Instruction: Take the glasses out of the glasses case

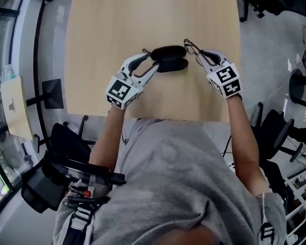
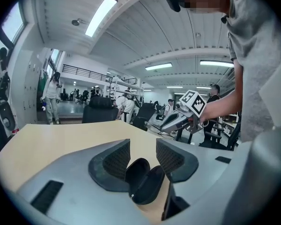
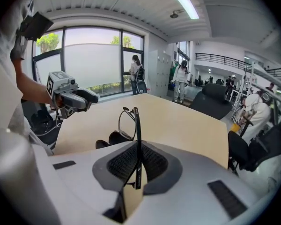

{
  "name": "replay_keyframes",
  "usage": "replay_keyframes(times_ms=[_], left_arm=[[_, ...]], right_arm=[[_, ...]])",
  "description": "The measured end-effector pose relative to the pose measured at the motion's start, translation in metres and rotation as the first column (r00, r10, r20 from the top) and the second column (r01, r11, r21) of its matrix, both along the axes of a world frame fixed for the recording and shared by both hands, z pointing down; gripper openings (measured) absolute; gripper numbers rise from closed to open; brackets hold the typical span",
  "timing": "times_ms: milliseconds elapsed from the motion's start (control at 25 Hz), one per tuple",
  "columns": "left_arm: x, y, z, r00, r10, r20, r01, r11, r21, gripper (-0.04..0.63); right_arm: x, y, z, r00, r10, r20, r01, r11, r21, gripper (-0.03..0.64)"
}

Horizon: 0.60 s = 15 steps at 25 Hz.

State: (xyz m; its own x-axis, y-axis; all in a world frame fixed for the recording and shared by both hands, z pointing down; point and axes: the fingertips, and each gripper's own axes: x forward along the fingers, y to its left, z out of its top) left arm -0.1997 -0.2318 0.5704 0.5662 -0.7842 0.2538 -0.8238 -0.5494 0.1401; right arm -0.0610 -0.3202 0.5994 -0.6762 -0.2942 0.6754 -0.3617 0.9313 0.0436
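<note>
A black glasses case (image 1: 171,58) lies open on the wooden table (image 1: 143,14). My left gripper (image 1: 153,60) is at the case's left end, jaws wide apart. In the left gripper view the case (image 2: 145,182) shows low between the two pads, which do not press on it, so the left gripper (image 2: 143,149) is open. My right gripper (image 1: 200,57) is just right of the case, shut on a temple arm of the thin-framed glasses (image 1: 192,48). In the right gripper view the glasses (image 3: 127,123) stand upright out of the right gripper (image 3: 137,146), above the case (image 3: 110,138).
The table's near edge runs just in front of the person's body. Office chairs (image 1: 298,88) stand on the floor to the right, and a black floor stand (image 1: 53,93) to the left. People (image 3: 136,74) stand far off by the windows.
</note>
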Motion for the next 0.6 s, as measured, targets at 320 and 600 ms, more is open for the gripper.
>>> replay_keyframes(times_ms=[320, 600], left_arm=[[-0.050, 0.015, -0.036, 0.965, -0.186, -0.186, 0.193, 0.981, 0.020, 0.019], [-0.073, 0.033, -0.053, 0.892, -0.313, -0.326, 0.318, 0.947, -0.039, 0.005]], right_arm=[[0.035, -0.003, 0.013, 0.978, 0.181, 0.101, -0.168, 0.977, -0.128, 0.029], [0.065, -0.005, 0.046, 0.931, 0.328, 0.158, -0.264, 0.907, -0.327, 0.029]])
